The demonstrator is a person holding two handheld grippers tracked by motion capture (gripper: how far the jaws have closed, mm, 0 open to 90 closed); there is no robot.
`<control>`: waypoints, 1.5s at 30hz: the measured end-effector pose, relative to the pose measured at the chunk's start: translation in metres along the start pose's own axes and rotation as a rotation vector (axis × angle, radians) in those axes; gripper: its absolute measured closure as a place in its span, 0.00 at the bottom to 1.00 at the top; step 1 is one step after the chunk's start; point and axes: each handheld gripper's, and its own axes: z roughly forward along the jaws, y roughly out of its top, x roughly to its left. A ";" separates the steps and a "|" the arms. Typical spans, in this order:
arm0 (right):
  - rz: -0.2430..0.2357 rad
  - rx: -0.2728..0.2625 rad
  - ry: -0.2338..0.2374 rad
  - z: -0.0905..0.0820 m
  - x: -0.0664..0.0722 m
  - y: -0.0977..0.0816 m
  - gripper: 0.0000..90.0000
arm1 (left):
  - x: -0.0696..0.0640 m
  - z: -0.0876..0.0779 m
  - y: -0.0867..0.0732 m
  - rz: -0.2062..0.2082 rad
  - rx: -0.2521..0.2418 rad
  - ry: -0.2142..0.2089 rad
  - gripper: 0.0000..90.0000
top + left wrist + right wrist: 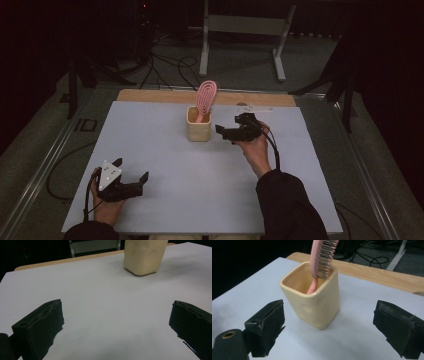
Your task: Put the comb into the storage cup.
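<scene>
A cream ceramic cup [199,124], squarish with rounded corners and a glossy, slightly dimpled wall, stands upright toward 12 o'clock on the table, just left of the right gripper. A pink hairbrush [205,97] stands in it handle-down, its oval, ridged head rising above the rim and leaning a little to 1 o'clock. In the right gripper view the brush's bristles are metal-looking pins with pale tips, its head is cut off by the top edge, and its handle end is hidden inside the cup.

The right gripper [226,133], held at 3 o'clock of the cup, has its 2 black jaws spread wide, holding nothing. The left gripper [131,170], at 7 o'clock near the table's front edge, is also spread wide and empty; its grey 3-cornered plate faces up.

The table [200,195] is covered by a matte white sheet, with a bare wooden strip along the far edge. Beyond it, cables [170,65] run across grey floor below a pale metal frame [245,30]; the rest of the room is too dark to make out.
</scene>
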 end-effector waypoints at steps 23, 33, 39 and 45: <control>-0.083 0.018 -0.077 -0.060 -0.005 -0.054 0.11 | 0.001 -0.001 0.000 -0.006 0.000 0.006 0.00; -0.119 0.014 -0.125 -0.082 -0.009 -0.089 0.11 | 0.001 -0.001 0.000 -0.003 0.007 0.008 0.00; -0.130 -0.030 -0.138 -0.095 -0.012 -0.107 0.11 | 0.002 -0.001 0.000 -0.012 0.002 0.007 0.00; -0.126 -0.094 -0.140 -0.112 -0.012 -0.121 0.11 | 0.003 -0.002 0.000 -0.014 -0.005 0.009 0.00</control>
